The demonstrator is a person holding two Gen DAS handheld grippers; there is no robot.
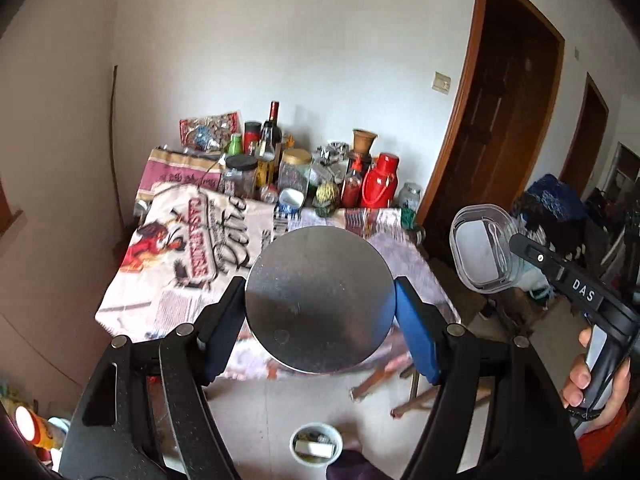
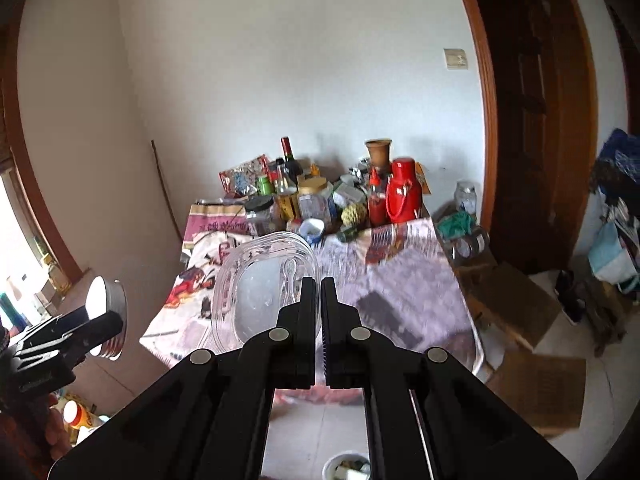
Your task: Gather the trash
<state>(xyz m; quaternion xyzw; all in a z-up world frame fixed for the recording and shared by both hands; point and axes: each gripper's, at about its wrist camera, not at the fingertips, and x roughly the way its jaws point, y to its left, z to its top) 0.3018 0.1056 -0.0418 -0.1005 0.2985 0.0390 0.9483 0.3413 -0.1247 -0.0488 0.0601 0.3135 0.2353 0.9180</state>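
Note:
My left gripper [image 1: 320, 294] is shut on a round silver metal tin [image 1: 320, 300], its flat face turned toward the camera. Seen from the right wrist, the same tin [image 2: 107, 316] hangs at the far left in the left gripper [image 2: 94, 320]. My right gripper [image 2: 314, 285] is shut on the rim of a clear plastic lid [image 2: 256, 288] with a moulded spoon. In the left wrist view that lid [image 1: 480, 254] sticks up from the right gripper [image 1: 518, 242], which a hand [image 1: 588, 380] holds. A small white bin [image 1: 316, 445] with scraps stands on the floor below; its rim [image 2: 347, 465] also shows.
Ahead stands a table under a printed cloth [image 1: 160, 280], its back crowded with jars, bottles and a red thermos [image 1: 378, 180]. Cardboard boxes [image 2: 516, 308] sit on the floor at the right, beside a wooden door [image 2: 536, 120]. A yellow container [image 1: 36, 428] lies lower left.

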